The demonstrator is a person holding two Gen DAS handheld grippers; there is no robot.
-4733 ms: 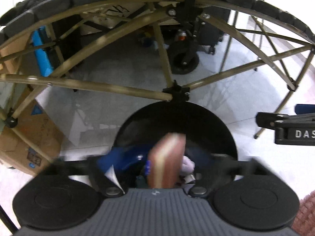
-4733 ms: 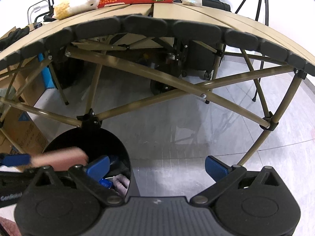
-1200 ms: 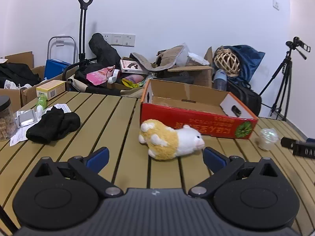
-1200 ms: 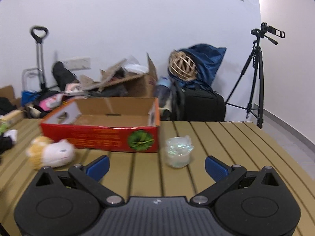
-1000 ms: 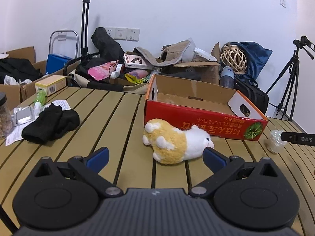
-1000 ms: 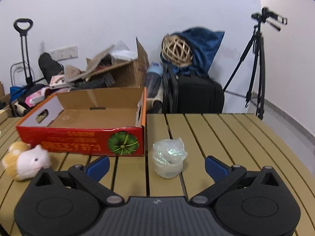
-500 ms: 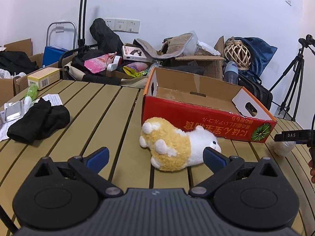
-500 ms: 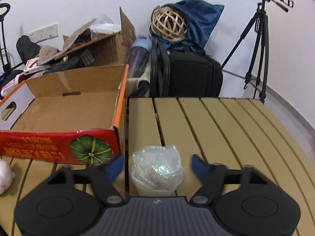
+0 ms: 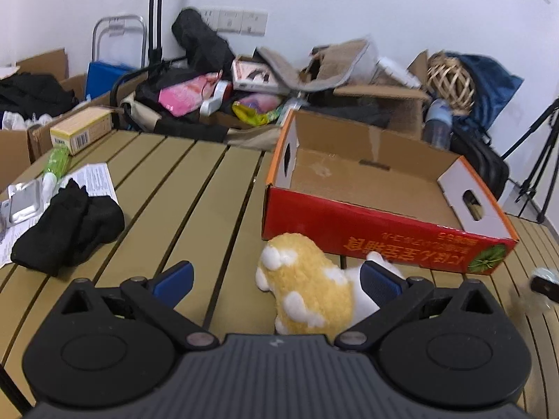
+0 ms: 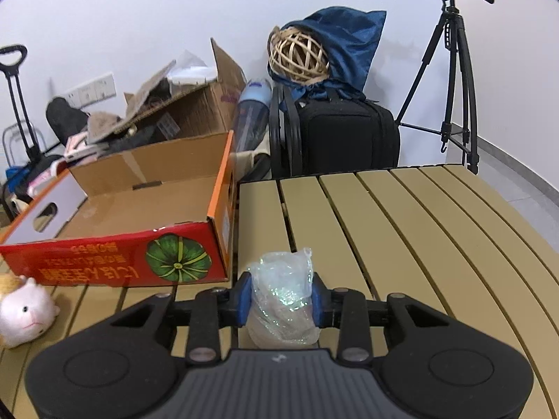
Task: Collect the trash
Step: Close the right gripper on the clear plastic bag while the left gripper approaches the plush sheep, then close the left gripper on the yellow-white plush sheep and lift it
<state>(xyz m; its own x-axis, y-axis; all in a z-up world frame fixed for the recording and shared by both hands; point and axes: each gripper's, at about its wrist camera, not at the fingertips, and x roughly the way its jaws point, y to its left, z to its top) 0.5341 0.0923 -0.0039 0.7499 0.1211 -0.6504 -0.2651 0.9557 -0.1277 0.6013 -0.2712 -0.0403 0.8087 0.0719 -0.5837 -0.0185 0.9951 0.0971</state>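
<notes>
A crumpled clear plastic cup [image 10: 281, 296] stands on the slatted tan table [image 10: 401, 230], right of a red cardboard box [image 10: 118, 258]. My right gripper [image 10: 281, 298] is shut on the cup, one blue pad on each side. My left gripper [image 9: 276, 279] is open and empty, low over the table. A yellow-and-white plush toy [image 9: 311, 296] lies between its fingers, next to the right one. The cup and right gripper show blurred at the far right of the left wrist view [image 9: 539, 288].
The open red box [image 9: 380, 206] is empty. A black cloth [image 9: 66, 223], papers, a foil pack and a small yellow carton [image 9: 82, 132] lie at the table's left. The plush [image 10: 24, 310] lies left of the right gripper. Behind the table are boxes, bags and a tripod [image 10: 454, 80].
My right gripper has moved up to the plastic cup and shut on it. My left gripper has moved closer to the plush toy, still open.
</notes>
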